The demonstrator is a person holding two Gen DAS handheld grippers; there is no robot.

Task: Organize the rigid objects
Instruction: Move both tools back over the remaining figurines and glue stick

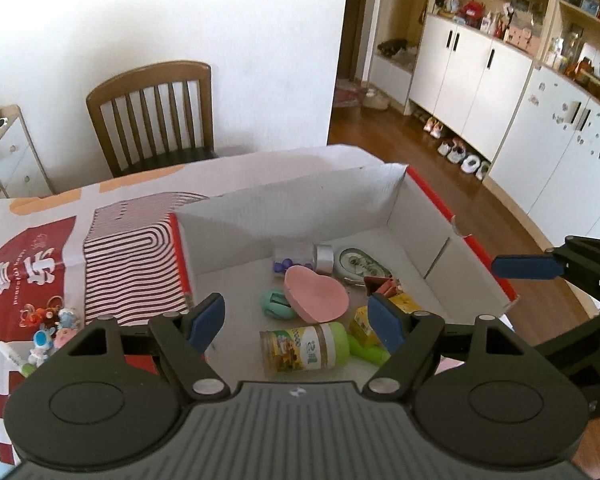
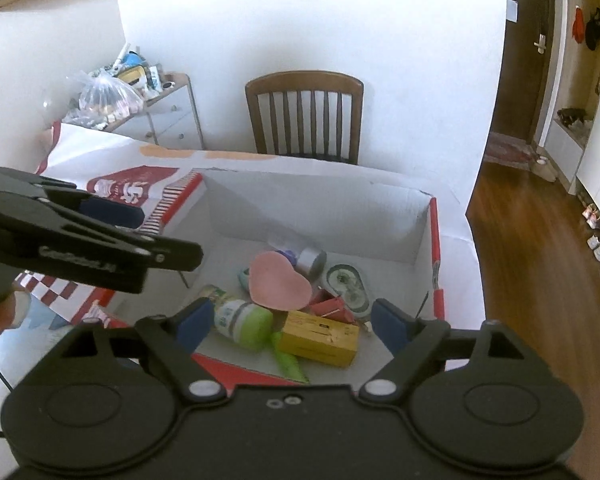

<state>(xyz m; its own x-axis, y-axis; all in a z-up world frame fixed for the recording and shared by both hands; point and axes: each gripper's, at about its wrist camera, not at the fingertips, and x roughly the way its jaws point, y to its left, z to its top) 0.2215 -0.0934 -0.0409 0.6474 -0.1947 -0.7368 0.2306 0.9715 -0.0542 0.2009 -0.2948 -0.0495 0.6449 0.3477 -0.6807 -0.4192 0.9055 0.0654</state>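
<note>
White walls, a wooden chair and cabinets stood behind the table, which was covered with a red-and-white printed cloth. On it sat an open cardboard box, white inside, red edges. All task items lay in the box: pink heart-shaped dish in the middle; green-capped jar on its side at the near wall; yellow carton just right of the jar; mint-green piece left of the heart, touching it; silver-capped clear bottle at the far side; green-and-white tape dispenser right of that; small red carton between heart and dispenser. Left claw hovered over the box, jaws wide, nothing between the pads. Right claw also over the box, jaws spread wide, nothing gripped; yellow carton and jar lay below the gap, apart from the pads. Each claw showed at the edge of the other's view. Small colourful figurines sat on the cloth outside the box, near left. Shoes lined the wood floor by the cabinets.
</note>
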